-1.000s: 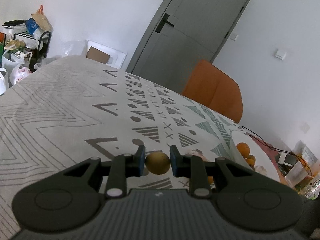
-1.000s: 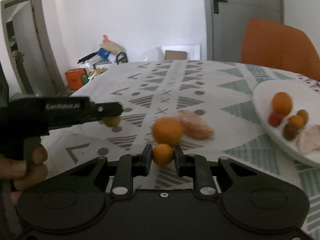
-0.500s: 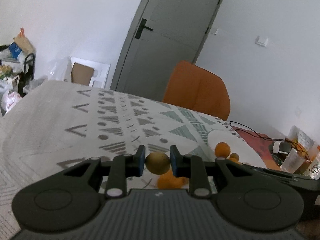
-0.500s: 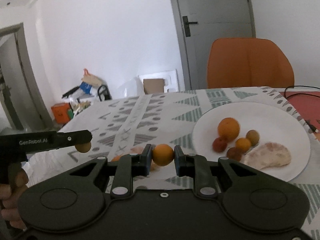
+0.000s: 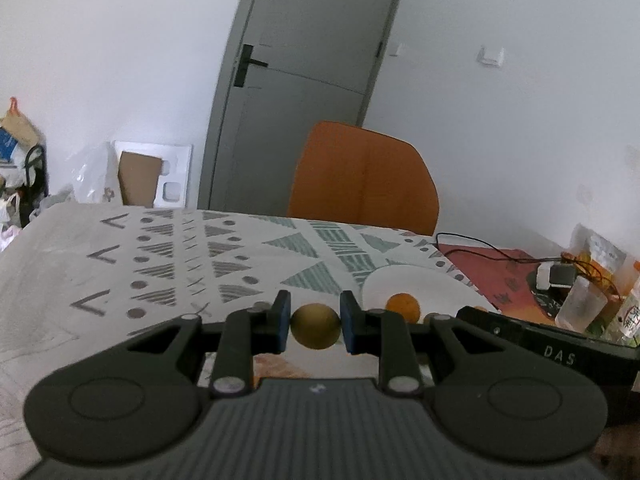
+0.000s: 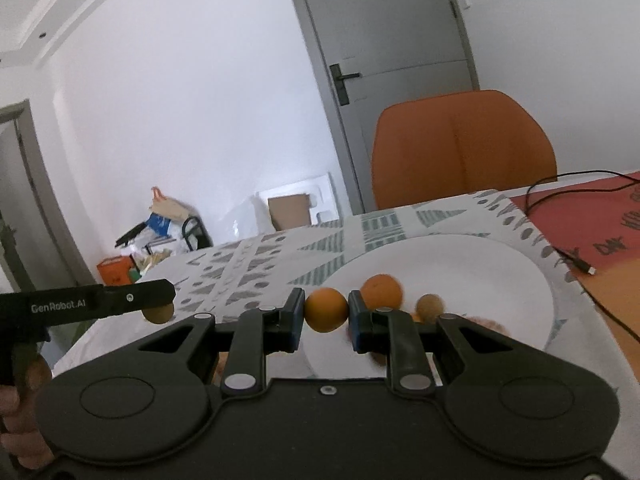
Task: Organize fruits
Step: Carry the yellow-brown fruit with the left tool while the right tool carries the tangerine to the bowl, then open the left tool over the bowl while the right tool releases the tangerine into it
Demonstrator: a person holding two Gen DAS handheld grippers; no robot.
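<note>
The left tool is clamped on a small yellow-brown fruit, its blue pads pressing the fruit from both sides above the tabletop, which is covered by a cloth printed with grey and green triangles, dots and chevrons. The right tool is clamped on a small orange fruit and hangs over the near edge of a wide white plate. On the plate, just beyond that tool, lie a larger orange and a small brownish fruit; more pieces lie behind the tool's fingers, too hidden to name. From the right wrist view the left tool shows at the left as a black bar with white lettering, its fruit tucked under the tip and a hand gripping its handle at the picture's edge. From the left wrist view the right tool's black body crosses the lower right, covering the plate's near side. An orange chair stands at the far side of the tabletop, before a grey door. A black cable trails over a red mat to the right of the plate, its plug end lying near the rim. Bags and a cardboard box sit by the far white wall.
</note>
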